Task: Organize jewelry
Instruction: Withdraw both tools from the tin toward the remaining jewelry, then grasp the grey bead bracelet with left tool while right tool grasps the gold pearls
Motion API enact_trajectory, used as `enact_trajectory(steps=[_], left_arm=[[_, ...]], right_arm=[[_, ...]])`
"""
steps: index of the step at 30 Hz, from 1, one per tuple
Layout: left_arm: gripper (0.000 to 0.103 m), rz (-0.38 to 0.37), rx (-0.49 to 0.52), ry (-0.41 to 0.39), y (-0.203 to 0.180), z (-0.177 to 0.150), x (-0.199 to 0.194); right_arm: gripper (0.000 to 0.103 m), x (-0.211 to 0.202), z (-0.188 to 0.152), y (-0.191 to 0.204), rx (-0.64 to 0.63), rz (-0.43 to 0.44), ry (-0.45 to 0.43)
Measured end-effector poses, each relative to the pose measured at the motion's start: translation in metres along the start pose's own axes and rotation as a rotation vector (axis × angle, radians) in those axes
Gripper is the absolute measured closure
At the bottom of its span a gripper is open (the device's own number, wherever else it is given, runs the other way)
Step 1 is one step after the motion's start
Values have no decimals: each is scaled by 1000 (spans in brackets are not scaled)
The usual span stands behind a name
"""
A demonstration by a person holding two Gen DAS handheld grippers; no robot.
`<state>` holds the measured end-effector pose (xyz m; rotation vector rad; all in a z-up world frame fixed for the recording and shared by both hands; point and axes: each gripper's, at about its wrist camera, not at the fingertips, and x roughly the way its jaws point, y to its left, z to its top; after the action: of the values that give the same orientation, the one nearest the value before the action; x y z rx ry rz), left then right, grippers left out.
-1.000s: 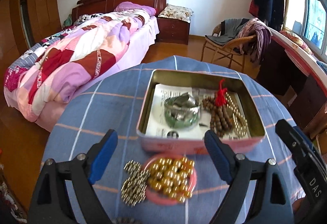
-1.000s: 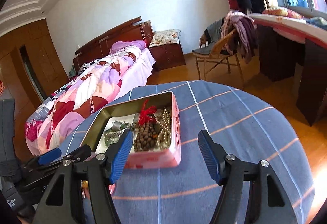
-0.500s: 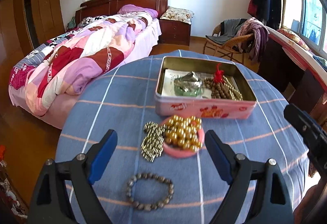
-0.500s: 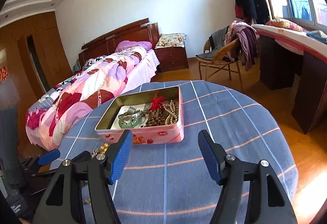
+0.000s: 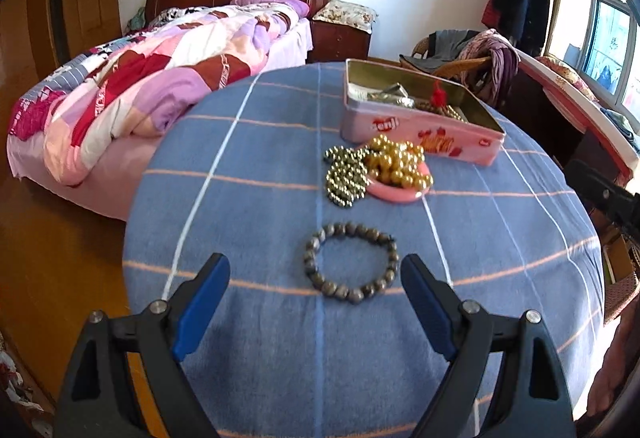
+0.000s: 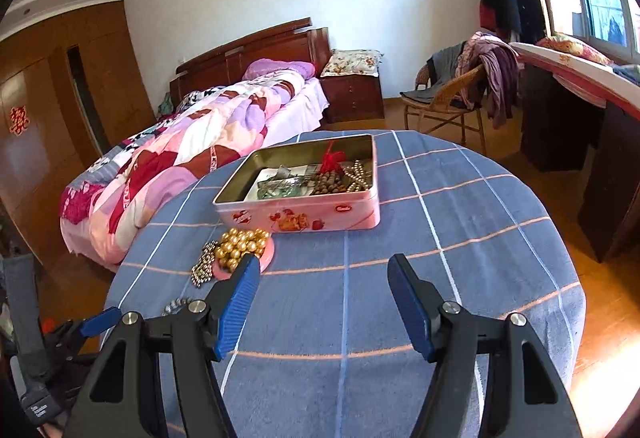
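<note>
Blue checked tablecloth (image 5: 256,198): left gripper (image 5: 316,302) has retreated, spread and empty; grey bracelet (image 5: 352,262) now lies just ahead, tin (image 5: 420,134) beyond. Right gripper (image 6: 320,302) spread. Next pick likely.

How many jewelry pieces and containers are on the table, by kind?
Outside the tin:
Grey bead bracelet: 1
Gold bead strand, on the pink dish: 1
Small metallic bead strand: 1
In the tin:
Brown bead strand with red tassel: 1
Pearl strand: 1
Green bangle: 1
Containers:
Pink tin: 1
Pink dish: 1
Total: 8
</note>
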<state>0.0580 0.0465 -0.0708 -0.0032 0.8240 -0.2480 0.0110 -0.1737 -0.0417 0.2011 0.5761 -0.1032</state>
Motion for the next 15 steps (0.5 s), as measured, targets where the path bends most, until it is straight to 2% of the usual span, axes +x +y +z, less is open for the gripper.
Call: enact_trajectory(steps=[3, 9, 13, 15], left_arm=[[14, -32, -14, 21, 0, 1, 7], [14, -74, -28, 116, -6, 6, 32], [14, 22, 64, 158, -23, 11, 44], [22, 12, 81, 142, -29, 9, 43]], right_arm=[[36, -2, 0, 4, -8, 5, -4], [36, 0, 1, 6, -6, 20, 8], [36, 6, 1, 5, 2, 26, 25], [36, 8, 1, 6, 2, 28, 32]])
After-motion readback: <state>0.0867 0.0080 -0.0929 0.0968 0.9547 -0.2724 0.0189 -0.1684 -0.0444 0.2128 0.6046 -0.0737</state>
